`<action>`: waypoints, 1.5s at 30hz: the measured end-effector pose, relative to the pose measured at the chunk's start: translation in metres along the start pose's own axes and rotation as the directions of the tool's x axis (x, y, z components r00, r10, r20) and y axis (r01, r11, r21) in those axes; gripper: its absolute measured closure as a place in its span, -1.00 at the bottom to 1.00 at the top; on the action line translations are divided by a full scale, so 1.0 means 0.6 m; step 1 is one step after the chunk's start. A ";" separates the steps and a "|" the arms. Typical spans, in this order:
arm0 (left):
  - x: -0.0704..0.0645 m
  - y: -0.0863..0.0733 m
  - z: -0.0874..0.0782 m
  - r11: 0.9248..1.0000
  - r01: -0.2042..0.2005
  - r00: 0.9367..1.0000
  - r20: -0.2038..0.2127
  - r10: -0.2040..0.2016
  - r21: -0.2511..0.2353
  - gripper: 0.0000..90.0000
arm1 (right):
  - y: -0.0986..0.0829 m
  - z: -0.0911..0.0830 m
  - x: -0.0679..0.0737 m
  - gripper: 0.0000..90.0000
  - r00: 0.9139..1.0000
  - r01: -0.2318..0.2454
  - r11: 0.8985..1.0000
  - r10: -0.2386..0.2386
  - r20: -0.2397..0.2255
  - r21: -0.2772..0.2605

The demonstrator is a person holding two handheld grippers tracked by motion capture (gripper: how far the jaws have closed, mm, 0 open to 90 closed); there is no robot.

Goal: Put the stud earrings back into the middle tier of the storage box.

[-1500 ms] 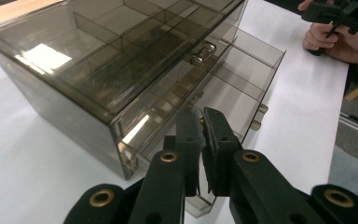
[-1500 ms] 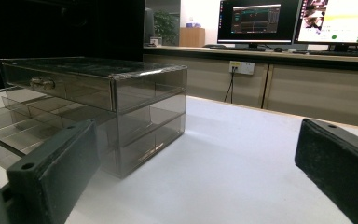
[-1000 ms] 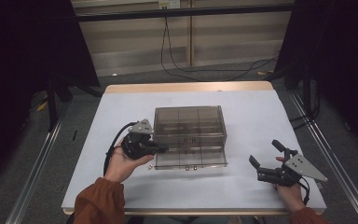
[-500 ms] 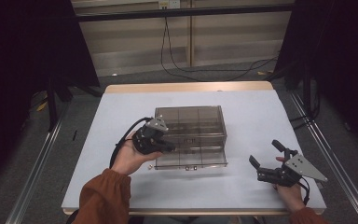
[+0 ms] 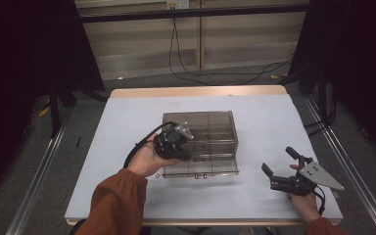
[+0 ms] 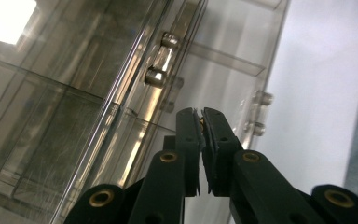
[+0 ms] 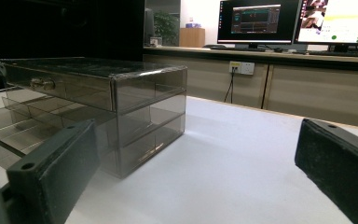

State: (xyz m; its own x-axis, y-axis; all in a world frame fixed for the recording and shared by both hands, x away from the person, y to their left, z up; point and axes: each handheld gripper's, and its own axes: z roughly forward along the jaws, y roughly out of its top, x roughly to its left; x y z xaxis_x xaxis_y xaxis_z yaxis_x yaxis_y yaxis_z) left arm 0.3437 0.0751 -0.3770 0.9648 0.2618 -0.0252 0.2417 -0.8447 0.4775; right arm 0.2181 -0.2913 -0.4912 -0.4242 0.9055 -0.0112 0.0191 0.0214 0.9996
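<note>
A smoky clear drawer box (image 5: pixel 200 128) stands mid-table, its lower drawer (image 5: pixel 203 167) pulled out toward me. My left gripper (image 5: pixel 183 152) is held over the box's front left, above the open drawer. In the left gripper view its jaws (image 6: pixel 202 115) are shut with nothing visibly between them, just below a drawer's small metal handle (image 6: pixel 160 59). My right gripper (image 5: pixel 278 160) rests low at the table's front right, apart from the box. It stands wide open (image 7: pixel 196 154) and empty, facing the box (image 7: pixel 107 98).
The white table (image 5: pixel 274 122) has free room to the box's left, right and behind it. Metal rails (image 5: pixel 34 186) run along both sides of the table. Cables (image 5: pixel 210 73) lie on the floor beyond the far edge. Monitors (image 7: pixel 256 21) sit on a far counter.
My left hand has carried its gripper rightward and slightly away from me, from beside the box's left front corner to over its front. The right gripper has stayed put.
</note>
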 end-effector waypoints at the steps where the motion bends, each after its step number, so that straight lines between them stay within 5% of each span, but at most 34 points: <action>1: 0.001 0.001 0.004 1.000 -0.001 1.000 0.006 0.001 0.008 0.91 | 0.000 0.000 0.000 -1.00 1.000 0.000 1.000 0.000 -0.001 0.000; 9: -0.003 0.024 0.034 0.996 -0.017 1.000 0.018 0.015 0.088 0.91 | 0.000 0.000 0.000 -1.00 1.000 0.002 1.000 -0.002 0.003 0.000; 27: -0.014 0.065 0.086 0.970 -0.091 0.995 0.047 0.082 0.227 0.91 | 0.000 0.000 0.000 -1.00 1.000 -0.001 1.000 0.001 0.001 -0.002; 35: -0.010 0.063 0.093 0.971 -0.064 0.998 0.035 0.057 0.232 0.89 | 0.000 0.000 0.000 -1.00 1.000 -0.001 1.000 0.001 0.001 -0.002; 45: -0.009 0.059 0.088 0.982 -0.024 0.999 0.042 0.017 0.188 0.85 | 0.000 0.000 0.000 -1.00 1.000 -0.001 1.000 0.001 0.002 -0.002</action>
State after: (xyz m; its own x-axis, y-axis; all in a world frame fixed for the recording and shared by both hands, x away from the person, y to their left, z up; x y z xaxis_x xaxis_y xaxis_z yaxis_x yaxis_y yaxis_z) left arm 0.3526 0.0192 -0.4062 0.9722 0.2279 -0.0540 0.2334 -0.9235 0.3045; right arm 0.2180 -0.2913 -0.4913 -0.4228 0.9062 -0.0107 0.0176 0.0200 0.9996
